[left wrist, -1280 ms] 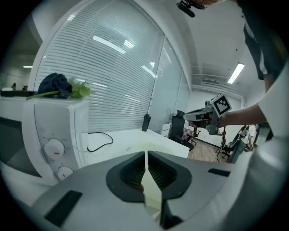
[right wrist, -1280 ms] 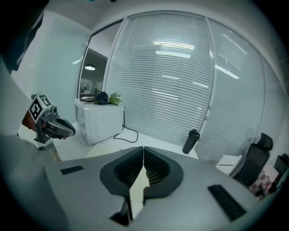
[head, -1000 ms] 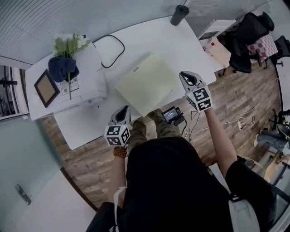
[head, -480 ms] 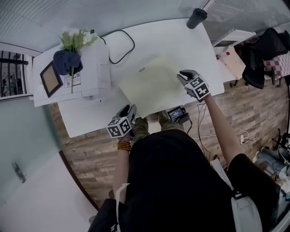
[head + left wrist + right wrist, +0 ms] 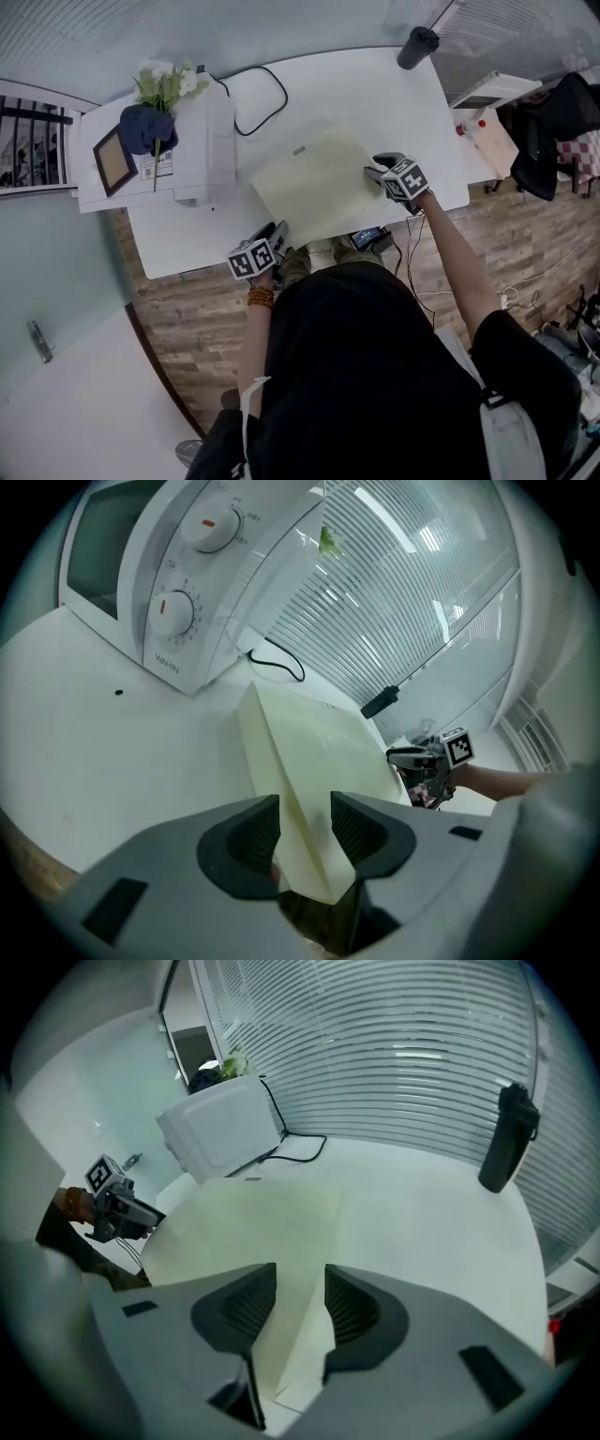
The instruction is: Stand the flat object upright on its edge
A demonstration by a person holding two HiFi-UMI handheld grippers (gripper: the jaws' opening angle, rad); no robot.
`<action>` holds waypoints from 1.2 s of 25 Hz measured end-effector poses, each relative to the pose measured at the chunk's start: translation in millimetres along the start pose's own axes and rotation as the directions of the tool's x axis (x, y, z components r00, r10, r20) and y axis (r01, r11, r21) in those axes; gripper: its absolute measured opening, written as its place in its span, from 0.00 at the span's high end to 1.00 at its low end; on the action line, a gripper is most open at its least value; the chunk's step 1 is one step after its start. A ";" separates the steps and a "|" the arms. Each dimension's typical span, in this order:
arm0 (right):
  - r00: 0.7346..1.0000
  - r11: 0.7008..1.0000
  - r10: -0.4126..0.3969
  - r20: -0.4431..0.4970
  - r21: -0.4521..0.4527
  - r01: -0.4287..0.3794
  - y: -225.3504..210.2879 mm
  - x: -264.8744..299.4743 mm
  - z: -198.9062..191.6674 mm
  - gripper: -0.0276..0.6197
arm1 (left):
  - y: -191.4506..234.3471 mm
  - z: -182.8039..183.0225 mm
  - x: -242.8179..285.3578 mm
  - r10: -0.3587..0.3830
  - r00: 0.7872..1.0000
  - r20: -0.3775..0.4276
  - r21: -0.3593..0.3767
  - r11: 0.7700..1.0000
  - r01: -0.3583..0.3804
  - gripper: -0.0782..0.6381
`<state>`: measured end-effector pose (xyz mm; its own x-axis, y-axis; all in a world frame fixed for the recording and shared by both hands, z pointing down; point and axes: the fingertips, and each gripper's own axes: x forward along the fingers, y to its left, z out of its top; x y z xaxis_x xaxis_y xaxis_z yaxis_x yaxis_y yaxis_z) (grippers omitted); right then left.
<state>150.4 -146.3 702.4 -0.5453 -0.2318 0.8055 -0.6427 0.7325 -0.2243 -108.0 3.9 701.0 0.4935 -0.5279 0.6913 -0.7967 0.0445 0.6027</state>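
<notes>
Overhead, the pale board [image 5: 314, 183] lies flat on the white worktop [image 5: 394, 94] — nothing stood up yet. Left gripper view: left tongs [image 5: 305, 808], jaws just opening, straddle one corner without clamping. Right gripper view: right tongs [image 5: 300, 1281] likewise — gripping and tilting remain.

One pale flat sheet [image 5: 314, 183], its edges between both pairs of jaws. Two grippers, the left gripper [image 5: 278, 232] and the right gripper [image 5: 374, 172], whose jaws have just been opening. Beyond the jaws: one white oven [image 5: 202, 141] with two dials [image 5: 172, 611], one picture frame [image 5: 115, 159], one bunch of flowers [image 5: 167, 82], one dark bottle [image 5: 417, 47], one black cable [image 5: 262, 94].
</notes>
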 end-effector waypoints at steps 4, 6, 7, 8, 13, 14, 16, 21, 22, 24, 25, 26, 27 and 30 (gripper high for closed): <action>1.000 0.999 0.023 -0.004 0.028 -0.023 -0.6 4.2 -2.3 0.74 | 0.5 -4.2 8.0 -0.009 1.000 -0.014 -0.022 1.000 0.009 0.65; 0.999 0.998 0.044 -0.004 0.039 -0.044 0.3 4.6 -2.4 0.74 | 1.7 -6.3 11.2 -0.007 1.000 -0.022 -0.027 1.000 0.007 0.65; 0.998 0.997 0.059 -0.004 0.050 -0.059 1.1 4.9 -2.6 0.75 | 2.7 -6.9 11.9 -0.005 1.000 -0.024 -0.029 1.000 0.005 0.65; 0.997 0.995 0.074 -0.005 0.064 -0.074 1.7 5.3 -2.9 0.75 | 3.5 -7.2 12.2 -0.004 1.000 -0.025 -0.032 0.999 0.003 0.65; 0.994 0.988 0.103 -0.029 0.121 -0.098 -3.3 12.4 -6.7 0.74 | 4.0 -8.1 15.8 -0.011 0.999 -0.040 -0.057 0.998 0.009 0.65; 0.993 0.984 0.111 -0.030 0.144 -0.105 -3.7 14.1 -7.4 0.74 | 4.6 -9.0 16.4 -0.012 0.999 -0.047 -0.064 0.998 0.009 0.65; 0.991 0.972 0.135 -0.022 0.198 -0.128 -2.6 14.6 -7.4 0.74 | 5.5 -11.2 17.3 -0.014 0.998 -0.067 -0.081 0.997 0.009 0.66; 0.989 0.970 0.149 -0.010 0.196 -0.144 -2.9 11.1 -6.5 0.74 | 5.9 -10.6 19.6 -0.021 0.995 -0.102 -0.080 0.997 0.013 0.66; 0.988 0.969 0.153 -0.008 0.196 -0.148 -2.5 10.4 -6.0 0.74 | 5.6 -10.8 19.9 -0.027 0.994 -0.105 -0.081 0.997 0.018 0.66; 0.988 0.969 0.155 -0.007 0.197 -0.150 -2.0 10.8 -4.9 0.74 | 5.5 -10.7 21.0 -0.036 0.993 -0.112 -0.077 0.997 0.028 0.65; 0.989 0.970 0.151 -0.010 0.197 -0.146 -2.0 11.6 -4.6 0.74 | 5.6 -10.6 21.6 -0.039 0.993 -0.115 -0.073 0.997 0.031 0.65; 0.989 0.970 0.146 -0.014 0.197 -0.140 -2.1 12.5 -4.5 0.74 | 5.8 -10.5 22.0 -0.041 0.992 -0.118 -0.069 0.997 0.033 0.65; 0.990 0.970 0.142 -0.017 0.200 -0.136 -2.3 13.2 -4.6 0.74 | 5.9 -10.6 22.2 -0.043 0.992 -0.121 -0.067 0.997 0.035 0.65; 0.989 0.965 0.146 -0.019 0.223 -0.138 -2.1 14.9 -6.3 0.74 | 6.2 -11.6 22.2 -0.042 0.992 -0.122 -0.066 0.997 0.034 0.64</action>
<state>147.0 -147.2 718.3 -0.6228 -0.1104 0.7746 -0.6649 0.5964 -0.4496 -97.9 2.3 724.8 0.5654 -0.4217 0.7088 -0.7546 0.0825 0.6510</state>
